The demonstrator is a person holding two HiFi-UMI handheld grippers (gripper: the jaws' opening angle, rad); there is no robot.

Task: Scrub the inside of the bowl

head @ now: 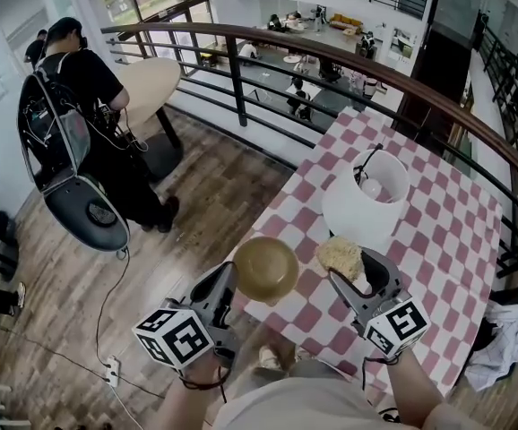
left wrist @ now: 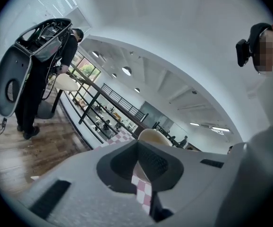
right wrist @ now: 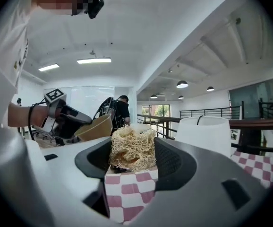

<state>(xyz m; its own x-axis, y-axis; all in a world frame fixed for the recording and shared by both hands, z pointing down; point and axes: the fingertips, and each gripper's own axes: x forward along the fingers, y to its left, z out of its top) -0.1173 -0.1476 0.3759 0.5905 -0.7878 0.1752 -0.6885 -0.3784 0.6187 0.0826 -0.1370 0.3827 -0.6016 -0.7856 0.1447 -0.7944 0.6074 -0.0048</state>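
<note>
The left gripper (head: 226,287) is closed on the rim of the bowl (head: 265,268); the left gripper view shows the two jaws brought together with the bowl wall clamped between them. The bowl is tan, held in the air clear of the surface (head: 438,240), over its near left corner, and it is tilted. The right gripper (head: 359,274) is closed on a sponge (head: 340,257), a pale, fibrous, loofah-type block; the right gripper view shows the sponge seated between the jaw pads and standing out beyond them. The sponge is just beside the right side of the bowl. In the head view a narrow gap separates the two, and the sponge is outside the bowl. Both grippers are at about the same height, left and right of each other, in front of the person's body. The surface carries a red-and-white checked cloth. A white container (head: 366,206) stands upright on it, beyond the sponge, with a thin dark handle rising from its open top. A curved railing (head: 331,52) runs behind the surface. To the left, on the wooden floor (head: 196,186), a second person (head: 89,88) in dark clothing stands well apart from the surface, wearing a large pack.
</note>
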